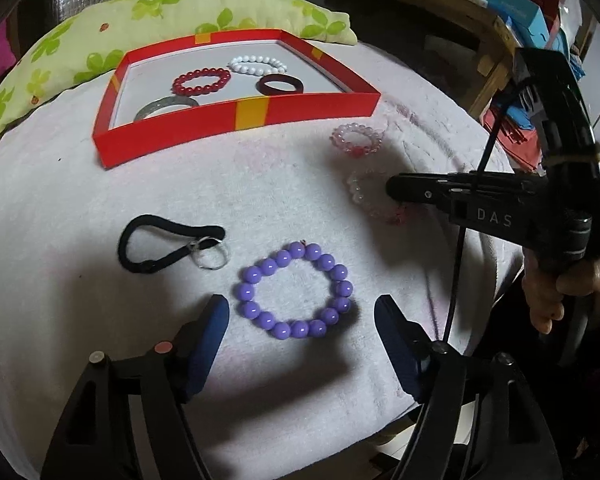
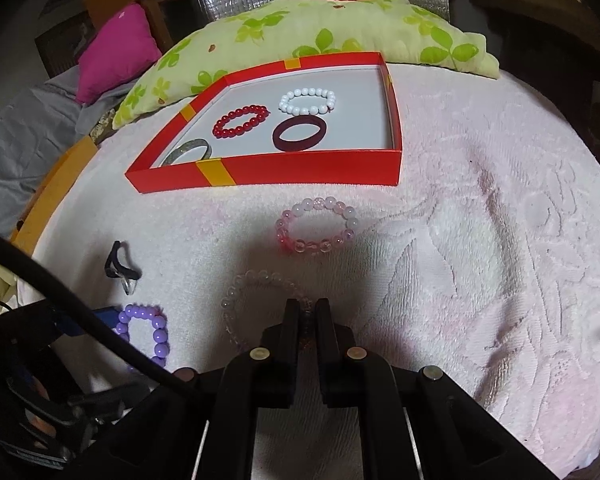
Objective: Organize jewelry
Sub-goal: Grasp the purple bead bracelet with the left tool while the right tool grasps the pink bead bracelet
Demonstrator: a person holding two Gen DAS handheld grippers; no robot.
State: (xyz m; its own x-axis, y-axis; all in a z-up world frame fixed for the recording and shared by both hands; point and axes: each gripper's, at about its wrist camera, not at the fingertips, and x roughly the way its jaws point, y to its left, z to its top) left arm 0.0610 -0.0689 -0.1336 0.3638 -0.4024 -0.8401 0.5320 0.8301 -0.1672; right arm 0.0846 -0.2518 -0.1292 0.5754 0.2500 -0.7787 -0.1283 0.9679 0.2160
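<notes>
Towel (image 1: 100, 200), white and pale pink, covers the whole work surface, with a green-leaf pillow (image 1: 112, 28) along its far edge. Against the pillow sits a red box (image 1: 236, 128) with yellow bands, shallow and open, holding four pieces on its white floor: a white bead bracelet (image 1: 256, 65) at the back, a red bead bracelet (image 1: 201, 81) beside it, a dark maroon band (image 1: 281, 85) nearer the front wall, and a grey bangle (image 1: 168, 107) partly hidden behind that wall. On the towel in front of the box lie the loose pieces. The left gripper (image 1: 302, 322) hangs over a purple bead bracelet (image 1: 296, 290), blue pads spread wide on either side of it, not touching it. The right gripper (image 2: 308, 310) has its jaws pressed together on the near rim of a clear bead bracelet (image 2: 236, 292), which still lies on the towel; a hand (image 1: 568, 288) shows behind it in the left view. A pink bead bracelet (image 2: 318, 226) lies just beyond, between the clear one and the box. A black hair tie (image 1: 168, 246) rests left of the purple bracelet, with a small clear ring (image 1: 211, 258) touching its end.
</notes>
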